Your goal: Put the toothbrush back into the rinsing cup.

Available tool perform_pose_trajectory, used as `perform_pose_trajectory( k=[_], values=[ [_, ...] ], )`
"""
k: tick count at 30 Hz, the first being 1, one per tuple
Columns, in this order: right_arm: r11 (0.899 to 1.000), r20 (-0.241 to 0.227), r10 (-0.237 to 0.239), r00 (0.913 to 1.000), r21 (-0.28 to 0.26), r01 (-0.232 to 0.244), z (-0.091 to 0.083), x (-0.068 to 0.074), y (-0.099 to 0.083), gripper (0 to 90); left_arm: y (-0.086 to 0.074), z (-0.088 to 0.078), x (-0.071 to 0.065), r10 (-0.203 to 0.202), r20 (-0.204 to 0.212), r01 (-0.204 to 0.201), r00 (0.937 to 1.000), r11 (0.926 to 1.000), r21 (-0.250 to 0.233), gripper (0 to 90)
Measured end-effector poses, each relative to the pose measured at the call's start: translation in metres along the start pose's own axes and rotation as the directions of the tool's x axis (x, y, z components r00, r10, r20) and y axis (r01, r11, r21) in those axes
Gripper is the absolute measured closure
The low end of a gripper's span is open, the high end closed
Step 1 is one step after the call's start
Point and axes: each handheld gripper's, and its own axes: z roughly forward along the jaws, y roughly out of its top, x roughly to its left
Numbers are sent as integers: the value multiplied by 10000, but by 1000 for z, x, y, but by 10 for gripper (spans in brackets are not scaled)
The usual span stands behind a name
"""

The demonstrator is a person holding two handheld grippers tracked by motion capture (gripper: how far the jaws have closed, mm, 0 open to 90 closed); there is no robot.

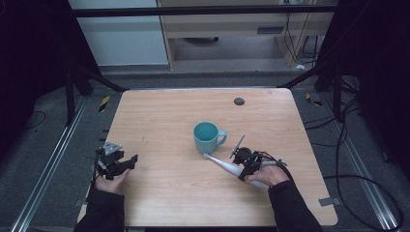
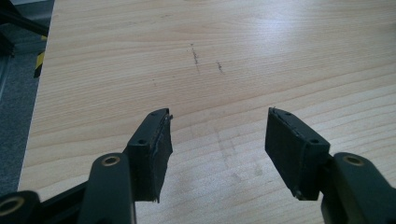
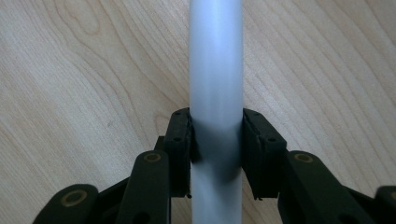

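A: Right claw (image 1: 244,166) clamps the white toothbrush (image 3: 215,84) lying on the desk (image 1: 169,193); left claw (image 2: 217,149) gapes empty.

B: Risk: brush tip knocks the cup (image 1: 207,137) just ahead.

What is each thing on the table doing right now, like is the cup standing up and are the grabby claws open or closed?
Teal mug: upright, handle toward the right, inside looks empty.
White electric toothbrush: lying on the table, head end beside the mug's base, handle gripped.
Right gripper: shut on the toothbrush handle.
Left gripper: open, holding nothing, above bare wood.
Table: bare wood with faint scuffs.
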Motion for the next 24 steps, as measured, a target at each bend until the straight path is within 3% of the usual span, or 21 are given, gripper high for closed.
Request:
perform_pose_trajectory(
  k=[4, 10, 18, 24],
  values=[
    [9999, 118, 3, 9999, 112, -4, 0, 3, 2, 659, 0, 0, 0, 0, 7, 0, 10000, 10000, -6, 405],
    [9997, -46, -156, 9999, -177, 155, 0, 6, 0, 664, 0, -1, 0, -20, 5, 20, 10000, 10000, -39, 406],
    [9938, -448, -391, 9982, -1060, 342, -21, 16, -9, 664, 1, -2, -1, -24, -12, 24, 10000, 10000, -85, 407],
    [9753, -479, -610, 9970, -2154, 494, -38, 27, -16, 664, 0, -1, 0, -35, -22, 35, 10000, 10000, -61, 407]
  ],
)
